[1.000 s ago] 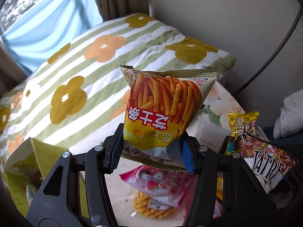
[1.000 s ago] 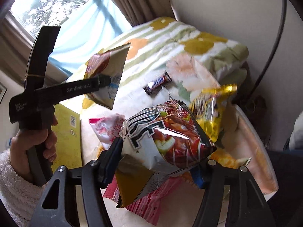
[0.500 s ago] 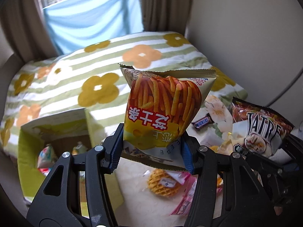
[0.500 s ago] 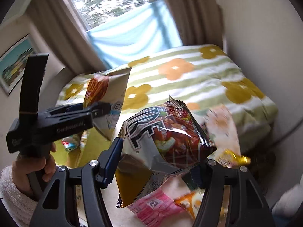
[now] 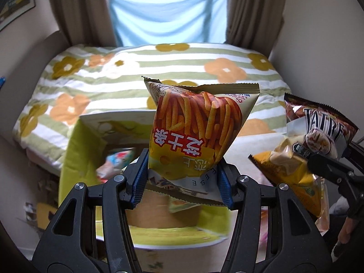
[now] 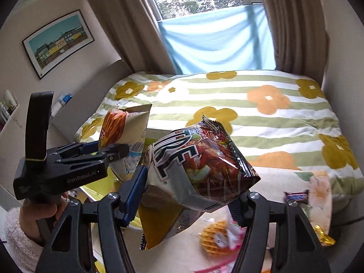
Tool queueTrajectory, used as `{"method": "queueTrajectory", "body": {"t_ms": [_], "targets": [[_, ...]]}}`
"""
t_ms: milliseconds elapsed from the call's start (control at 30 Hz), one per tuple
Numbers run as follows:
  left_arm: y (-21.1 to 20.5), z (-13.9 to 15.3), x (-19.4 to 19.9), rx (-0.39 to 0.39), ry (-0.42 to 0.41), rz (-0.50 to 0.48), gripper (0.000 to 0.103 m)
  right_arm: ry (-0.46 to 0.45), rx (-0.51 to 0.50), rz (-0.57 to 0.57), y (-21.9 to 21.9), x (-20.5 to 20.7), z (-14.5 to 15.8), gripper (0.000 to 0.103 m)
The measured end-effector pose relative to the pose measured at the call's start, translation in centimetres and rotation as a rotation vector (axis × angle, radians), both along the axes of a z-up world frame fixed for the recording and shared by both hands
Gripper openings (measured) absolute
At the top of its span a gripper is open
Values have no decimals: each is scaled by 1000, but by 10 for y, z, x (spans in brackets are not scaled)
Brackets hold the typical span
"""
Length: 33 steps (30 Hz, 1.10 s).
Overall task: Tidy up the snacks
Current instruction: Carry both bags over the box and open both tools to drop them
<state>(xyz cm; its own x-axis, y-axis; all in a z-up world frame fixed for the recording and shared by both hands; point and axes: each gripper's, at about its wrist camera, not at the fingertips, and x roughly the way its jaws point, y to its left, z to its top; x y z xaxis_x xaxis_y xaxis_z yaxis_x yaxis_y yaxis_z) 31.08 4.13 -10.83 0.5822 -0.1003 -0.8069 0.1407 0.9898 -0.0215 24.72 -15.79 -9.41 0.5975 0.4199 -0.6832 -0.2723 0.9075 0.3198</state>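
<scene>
The left claw (image 5: 183, 179) was closed on the lower end of a bag of cheese sticks (image 5: 195, 134), which stood upright between the blue pads and was held in the air above an open yellow-green box (image 5: 75, 150). Other snack packets (image 5: 116, 161) lay inside the box, though blur left them hard to identify. The right claw (image 6: 188, 201) was clamped on a dark red chip bag (image 6: 200, 161), with a yellow packet (image 6: 157, 229) hanging beneath it in the same grip; whether the pads bore directly on the yellow packet could not be told. From the left wrist view the chip bag (image 5: 318, 132) was held to the right of the cheese sticks, apart from them. On the pale tabletop (image 6: 273, 179) below lay a waffle snack (image 6: 215, 240), a pink wrapper (image 6: 209, 267), a chocolate bar (image 6: 297, 196) and a gold-wrapped sweet (image 6: 323, 238). A bed with a striped flower-print cover (image 6: 261, 118) stood just behind the tabletop and the box. A framed picture (image 6: 58, 42) hung on the wall to the left.
</scene>
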Motion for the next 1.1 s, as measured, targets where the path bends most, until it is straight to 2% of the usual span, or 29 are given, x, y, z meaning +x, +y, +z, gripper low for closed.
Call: {"method": "queueTrajectory", "body": {"t_ms": [200, 333, 500, 533, 600, 633, 667, 933, 1100], "targets": [[76, -31, 10, -1, 71, 49, 50, 38, 7, 42, 62, 28, -15, 60], [112, -55, 15, -4, 122, 60, 50, 80, 8, 39, 95, 46, -31, 60], [128, -79, 16, 11, 151, 12, 51, 132, -2, 10, 118, 53, -49, 60], [127, -80, 14, 15, 136, -1, 54, 140, -4, 3, 119, 53, -51, 60], [126, -82, 10, 40, 111, -26, 74, 158, -15, -8, 120, 54, -55, 60], [125, -82, 8, 59, 101, -29, 97, 164, -21, -14, 119, 55, -55, 60], [124, -81, 5, 72, 84, -30, 103, 170, -28, -17, 119, 55, -56, 60], [124, -73, -2, 59, 56, -47, 103, 191, -92, -16, 122, 56, -59, 60], [128, -60, -6, 15, 29, -51, 103, 194, -105, -17, 119, 59, -61, 60]]}}
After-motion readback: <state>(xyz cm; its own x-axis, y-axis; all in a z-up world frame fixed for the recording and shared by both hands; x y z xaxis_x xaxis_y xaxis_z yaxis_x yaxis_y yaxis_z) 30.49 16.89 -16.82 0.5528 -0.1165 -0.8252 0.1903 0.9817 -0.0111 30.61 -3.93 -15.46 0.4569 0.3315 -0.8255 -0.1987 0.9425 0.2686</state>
